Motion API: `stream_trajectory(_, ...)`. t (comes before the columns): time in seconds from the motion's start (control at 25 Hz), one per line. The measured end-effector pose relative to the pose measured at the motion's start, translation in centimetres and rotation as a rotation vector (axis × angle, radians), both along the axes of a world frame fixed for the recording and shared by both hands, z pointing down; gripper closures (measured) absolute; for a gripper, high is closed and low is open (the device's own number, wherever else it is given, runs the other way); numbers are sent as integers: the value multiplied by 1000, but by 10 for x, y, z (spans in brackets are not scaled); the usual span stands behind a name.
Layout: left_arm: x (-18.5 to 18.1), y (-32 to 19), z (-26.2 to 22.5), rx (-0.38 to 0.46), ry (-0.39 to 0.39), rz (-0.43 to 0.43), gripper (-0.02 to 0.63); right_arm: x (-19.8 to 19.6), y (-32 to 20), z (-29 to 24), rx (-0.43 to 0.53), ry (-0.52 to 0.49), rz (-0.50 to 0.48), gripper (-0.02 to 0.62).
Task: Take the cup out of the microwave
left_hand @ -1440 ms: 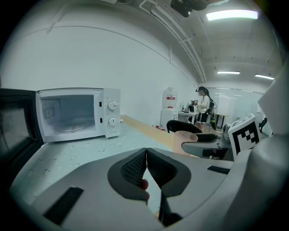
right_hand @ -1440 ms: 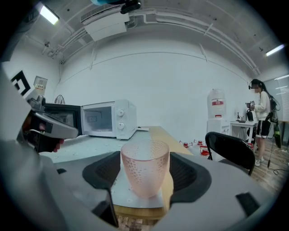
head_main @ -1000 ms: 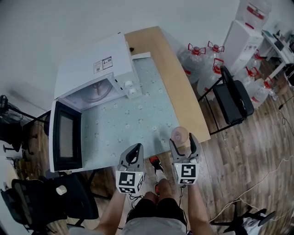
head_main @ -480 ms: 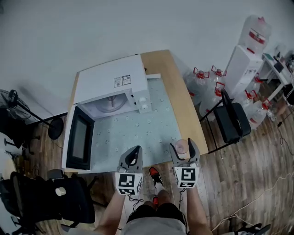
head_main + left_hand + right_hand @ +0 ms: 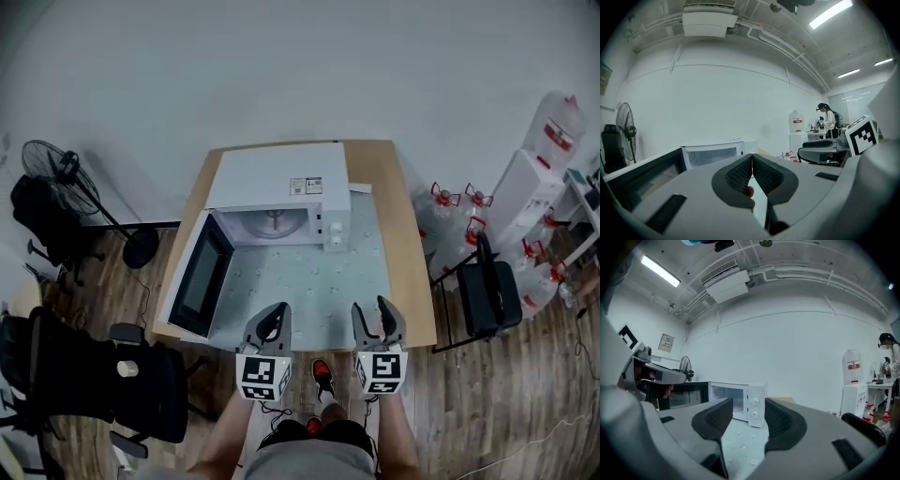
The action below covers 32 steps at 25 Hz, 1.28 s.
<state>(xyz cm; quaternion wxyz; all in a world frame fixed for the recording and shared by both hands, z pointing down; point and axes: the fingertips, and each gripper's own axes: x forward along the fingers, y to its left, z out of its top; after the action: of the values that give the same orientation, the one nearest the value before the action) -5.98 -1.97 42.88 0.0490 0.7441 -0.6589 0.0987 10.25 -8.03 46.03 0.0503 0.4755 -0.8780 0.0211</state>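
The white microwave (image 5: 277, 183) stands at the back of the table with its dark door (image 5: 202, 277) swung open to the left. Its glass turntable (image 5: 274, 223) looks bare. No cup shows in any view. My left gripper (image 5: 274, 322) hangs over the table's near edge, its jaws shut tip to tip on nothing. My right gripper (image 5: 377, 316) is level with it to the right. Its jaws are apart and closing, with nothing between them. The microwave (image 5: 740, 404) appears straight ahead in the right gripper view, and the microwave (image 5: 717, 152) sits behind the shut pads in the left gripper view.
A pale dotted mat (image 5: 309, 281) covers the wooden table (image 5: 414, 272). A black office chair (image 5: 94, 375) and a fan (image 5: 66, 169) stand left. A folding chair (image 5: 492, 295), water bottles (image 5: 450, 202) and a dispenser (image 5: 539, 178) stand right. A person (image 5: 827, 119) works far off.
Both grippers have lifted up and back from the table. The pinkish cup that stood between the right jaws is out of sight, and those jaws have narrowed.
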Motion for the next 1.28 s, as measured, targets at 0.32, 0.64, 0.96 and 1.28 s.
stream_trajectory(0.32, -35, 27, -15, 5, -11, -107, 583, -50, 14, -20, 15, 1, -132, 441)
stream_trajectory(0.64, -62, 50, -24, 18, -10, -180, 582, -91, 32, -32, 29, 8, -235, 489)
stream_trajectory(0.96, -75, 64, -20, 6, -6, -216, 583, -113, 46, -31, 21, 11, -280, 561)
stream_trajectory(1.28, -78, 67, -20, 6, -4, -219, 582, -119, 48, -29, 19, 25, -281, 577)
